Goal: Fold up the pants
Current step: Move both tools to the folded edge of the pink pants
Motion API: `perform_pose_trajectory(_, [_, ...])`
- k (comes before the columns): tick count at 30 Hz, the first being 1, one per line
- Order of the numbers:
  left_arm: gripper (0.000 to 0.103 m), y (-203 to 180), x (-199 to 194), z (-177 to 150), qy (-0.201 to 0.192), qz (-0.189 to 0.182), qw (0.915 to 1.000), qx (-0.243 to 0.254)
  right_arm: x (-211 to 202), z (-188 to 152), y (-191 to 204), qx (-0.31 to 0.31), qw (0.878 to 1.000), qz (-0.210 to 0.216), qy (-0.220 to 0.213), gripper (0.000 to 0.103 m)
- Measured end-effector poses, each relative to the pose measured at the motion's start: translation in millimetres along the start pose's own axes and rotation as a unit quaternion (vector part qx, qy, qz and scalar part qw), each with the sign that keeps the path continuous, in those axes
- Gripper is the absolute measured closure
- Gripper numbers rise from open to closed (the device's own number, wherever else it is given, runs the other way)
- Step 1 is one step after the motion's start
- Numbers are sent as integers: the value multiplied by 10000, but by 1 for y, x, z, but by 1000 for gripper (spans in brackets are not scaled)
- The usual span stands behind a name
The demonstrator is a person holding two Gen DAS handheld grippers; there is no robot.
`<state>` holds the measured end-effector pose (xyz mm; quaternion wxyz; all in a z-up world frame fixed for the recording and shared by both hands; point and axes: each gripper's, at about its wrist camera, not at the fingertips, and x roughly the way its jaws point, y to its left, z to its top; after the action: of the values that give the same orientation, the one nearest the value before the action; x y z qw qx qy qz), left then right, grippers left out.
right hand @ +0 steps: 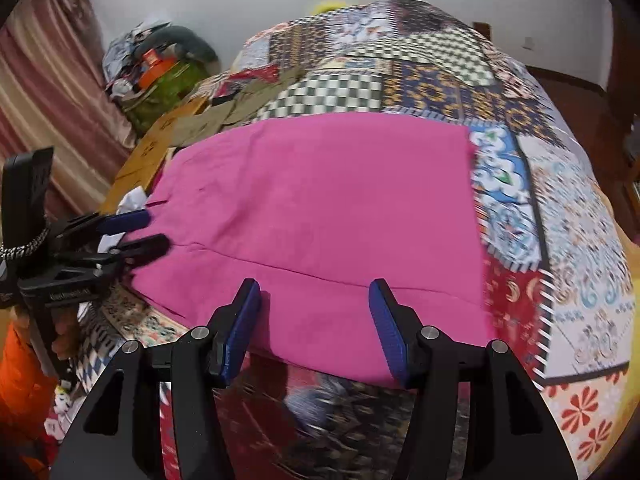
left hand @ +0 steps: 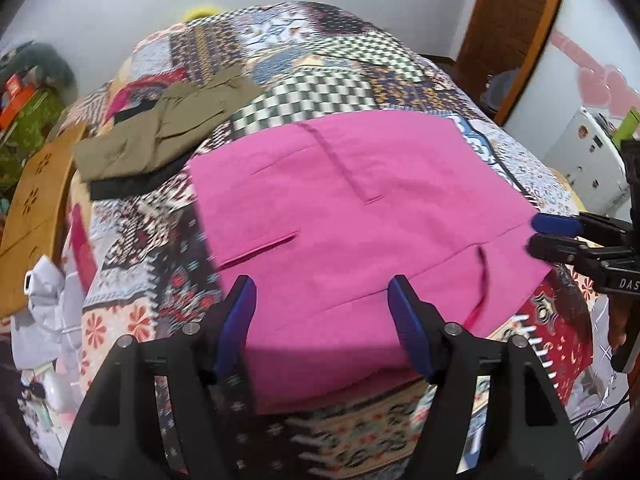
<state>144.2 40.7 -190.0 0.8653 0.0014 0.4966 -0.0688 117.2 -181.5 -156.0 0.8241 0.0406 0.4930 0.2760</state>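
Note:
Pink pants (left hand: 360, 216) lie folded flat on a patchwork bedspread (left hand: 320, 72); they also show in the right wrist view (right hand: 320, 208). My left gripper (left hand: 322, 284) is open and empty, hovering over the near left part of the pants. My right gripper (right hand: 314, 286) is open and empty over the near edge of the pants. The right gripper also shows in the left wrist view (left hand: 538, 234) at the pants' right edge. The left gripper shows in the right wrist view (right hand: 154, 232) at the pants' left edge.
Folded olive pants (left hand: 168, 128) lie on the bed at the far left. A wooden board (left hand: 36, 200) stands at the bed's left side. Clutter (right hand: 160, 68) sits beyond it by a curtain. A wooden door frame (left hand: 508, 32) is at the right.

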Motion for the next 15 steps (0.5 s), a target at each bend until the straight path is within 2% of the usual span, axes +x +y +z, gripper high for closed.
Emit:
perform_pose_trajectory(7, [27,30,-4,-13,49,-172,9984,-545,-13,-14,-19,147,9995,-290,23,50])
perform_pose_trajectory(15, [24,36,-11,-19,-20,38,9988,-486,-19,-24,-43,611,9974,-376,13,50])
